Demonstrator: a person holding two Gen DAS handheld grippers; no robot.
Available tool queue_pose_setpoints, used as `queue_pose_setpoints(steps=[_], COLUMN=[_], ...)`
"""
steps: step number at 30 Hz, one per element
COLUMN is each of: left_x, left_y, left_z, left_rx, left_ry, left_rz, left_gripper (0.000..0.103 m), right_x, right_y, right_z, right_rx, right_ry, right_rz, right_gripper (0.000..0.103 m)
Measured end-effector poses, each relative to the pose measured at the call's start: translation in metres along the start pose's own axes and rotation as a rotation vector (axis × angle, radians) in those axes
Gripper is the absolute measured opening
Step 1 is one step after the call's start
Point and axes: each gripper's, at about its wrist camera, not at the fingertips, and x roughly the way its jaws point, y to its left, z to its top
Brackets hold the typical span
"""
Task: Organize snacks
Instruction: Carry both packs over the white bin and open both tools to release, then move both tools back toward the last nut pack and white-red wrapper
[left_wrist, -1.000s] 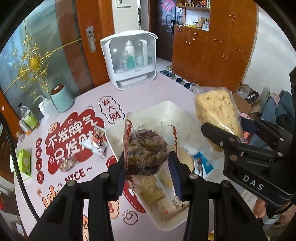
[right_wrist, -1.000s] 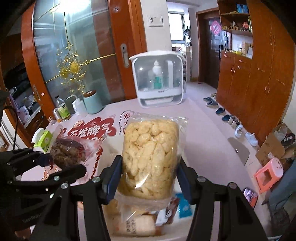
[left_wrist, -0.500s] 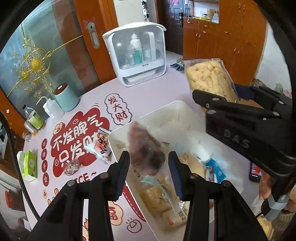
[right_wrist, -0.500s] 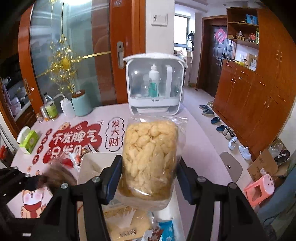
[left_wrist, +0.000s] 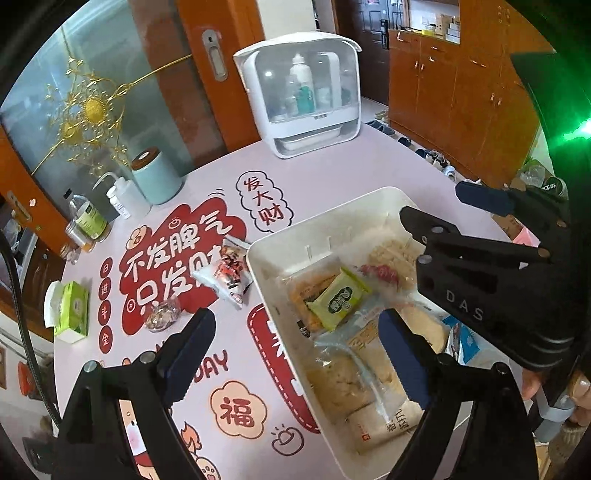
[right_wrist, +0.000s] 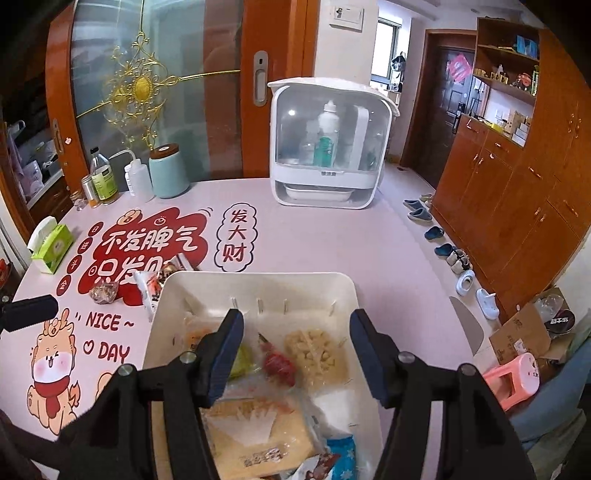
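Note:
A white bin (left_wrist: 325, 218) (right_wrist: 258, 282) on the pink table holds several snack packs. Among them are a bag of yellow puffs (right_wrist: 317, 354), a green packet (left_wrist: 340, 299) and large pale bags (right_wrist: 258, 443). My left gripper (left_wrist: 295, 350) is open and empty above the bin's near left edge. My right gripper (right_wrist: 295, 354) is open and empty over the bin; it also shows in the left wrist view (left_wrist: 480, 273). A red and white snack pack (left_wrist: 229, 273) (right_wrist: 147, 291) and a small clear-wrapped snack (left_wrist: 162, 314) (right_wrist: 103, 293) lie on the table left of the bin.
A white cabinet with bottles (left_wrist: 303, 92) (right_wrist: 328, 144) stands at the table's far side. A teal canister (left_wrist: 155, 177), squeeze bottle (left_wrist: 122, 199) and jars stand at far left. A green tissue box (left_wrist: 70, 310) lies at the left edge. Shoes and a pink stool (right_wrist: 513, 373) are on the floor right.
Both grippers opened. The dark snack bag left my left gripper and the yellow puff bag left my right gripper; the puffs now lie in the bin.

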Motion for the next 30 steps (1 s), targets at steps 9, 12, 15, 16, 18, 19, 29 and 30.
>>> queue_pose_setpoints(steps=[9,12,15,16,18,19,29,30], left_x=[-0.016,-0.026,-0.037,-0.04,-0.047,-0.052,-0.081,-0.082], left_y=[0.02,0.027,0.035,0.038,0.044,0.049,0.084,0.087], left_z=[-0.021,-0.029,-0.037,-0.039,-0.042,-0.044,-0.059,-0.059], left_rx=[-0.038,-0.049,-0.062,-0.067,-0.079,-0.089,-0.135,-0.135], left_ry=[0.013,0.006,-0.002,-0.004,-0.01,-0.014,-0.054,-0.056], left_rz=[0.043,0.058,0.081,0.091,0.109,0.123,0.204,0.209], left_gripper=[0.089,0.089,0.089,0.089,0.089,0.089,0.09,0.09], right_x=[-0.014,-0.022,-0.031,-0.033,-0.039,-0.042,-0.061,-0.06], right_y=[0.015,0.021,0.027,0.029,0.034,0.037,0.065,0.068], right_z=[-0.013,-0.016,-0.016,-0.016,-0.015,-0.014,-0.004,-0.003], right_rx=[0.0,-0.006,-0.009,-0.01,-0.017,-0.023,-0.056,-0.059], right_ry=[0.01,0.004,-0.005,-0.007,-0.016,-0.022,-0.06,-0.059], right_rz=[0.039,0.052,0.081,0.09,0.11,0.119,0.21,0.215], right_gripper=[0.061,0.061,0.061,0.061,0.061,0.061,0.061,0.061])
